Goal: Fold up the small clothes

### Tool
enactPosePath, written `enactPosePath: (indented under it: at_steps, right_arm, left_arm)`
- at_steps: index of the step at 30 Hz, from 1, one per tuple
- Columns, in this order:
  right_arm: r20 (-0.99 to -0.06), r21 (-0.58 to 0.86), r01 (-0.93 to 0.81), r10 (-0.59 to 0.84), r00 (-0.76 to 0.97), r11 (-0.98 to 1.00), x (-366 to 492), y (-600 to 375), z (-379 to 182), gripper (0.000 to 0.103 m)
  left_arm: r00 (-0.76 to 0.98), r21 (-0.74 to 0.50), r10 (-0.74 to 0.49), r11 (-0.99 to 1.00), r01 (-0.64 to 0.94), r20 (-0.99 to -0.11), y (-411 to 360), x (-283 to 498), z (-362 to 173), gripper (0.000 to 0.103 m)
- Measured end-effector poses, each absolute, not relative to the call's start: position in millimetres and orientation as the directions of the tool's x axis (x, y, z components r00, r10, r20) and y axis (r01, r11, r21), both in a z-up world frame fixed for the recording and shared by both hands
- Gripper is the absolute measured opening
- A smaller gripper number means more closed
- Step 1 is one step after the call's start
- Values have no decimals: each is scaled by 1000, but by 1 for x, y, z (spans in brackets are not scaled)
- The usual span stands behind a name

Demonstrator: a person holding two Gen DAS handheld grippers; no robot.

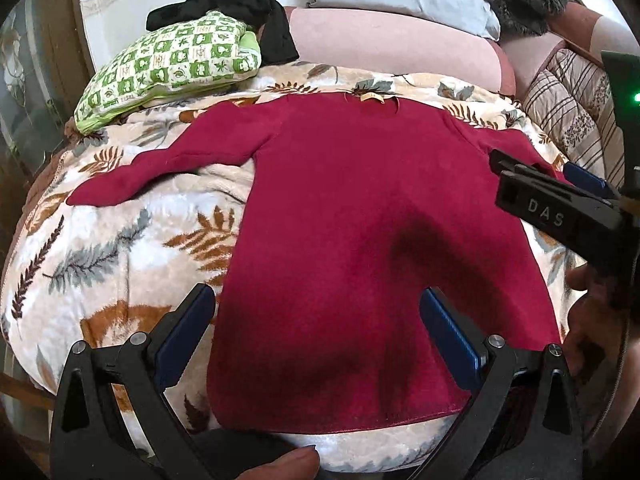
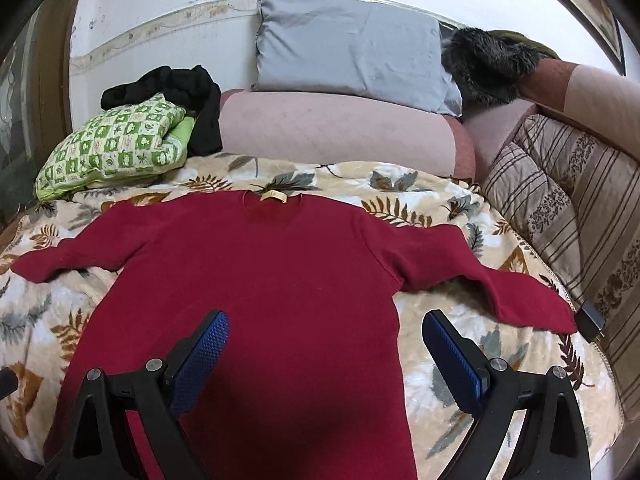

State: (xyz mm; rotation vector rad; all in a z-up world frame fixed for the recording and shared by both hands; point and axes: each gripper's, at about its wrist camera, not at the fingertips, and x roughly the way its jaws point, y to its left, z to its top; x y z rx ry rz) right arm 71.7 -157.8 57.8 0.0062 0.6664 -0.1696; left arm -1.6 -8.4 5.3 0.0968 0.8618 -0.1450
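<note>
Both grippers, left gripper (image 1: 318, 320) and right gripper (image 2: 326, 344), are hovering with jaws released, grasping nothing. Red sweater (image 2: 256, 280) is lying flat mid-frame on the leaf-print blanket (image 2: 436, 320).

Home bedroom: bed under a fleecy cream leaf-print blanket (image 2: 440, 360), grey pillow (image 2: 352, 44) against white wall, green checked cushion (image 2: 116, 144), pink quilted bolster (image 2: 332, 132), striped brown quilt (image 2: 568, 200) beside it.
</note>
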Motion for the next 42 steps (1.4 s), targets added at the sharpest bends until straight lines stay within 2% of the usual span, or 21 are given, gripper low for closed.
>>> enactPosePath:
  at_steps: [13,23,28,31,35,42]
  right_arm:
    - [-640,25,207,-143,755,978,75,-180,55,96]
    - [-629,29,202,-139,765,979,75,-177,57,96]
    - [-611,28,182,-127,781,983,76,-174,59,96]
    - [-609,23,149,-105,786,989,80,-169,57,96]
    - [-604,-14,98,-87,792,995,83,-156,55,96]
    - [-590,-70,26,-62,805,997,84,-138,53,96]
  left_arm:
    - [649,90,-42,981,169,-760,-16,-2,2,102]
    - [649,70,-59,983,170,-758,-13,-2,5,102]
    - [643,-14,-146,978,206,-752,-8,-10,14,103]
    - [604,-112,-239,964,240,-761,-1,-14,18,103]
    - [628,-206,-361,929,307,-689,2,-28,34,103]
    - [558,-38,-276,916,400,-783,-12,-49,27,103]
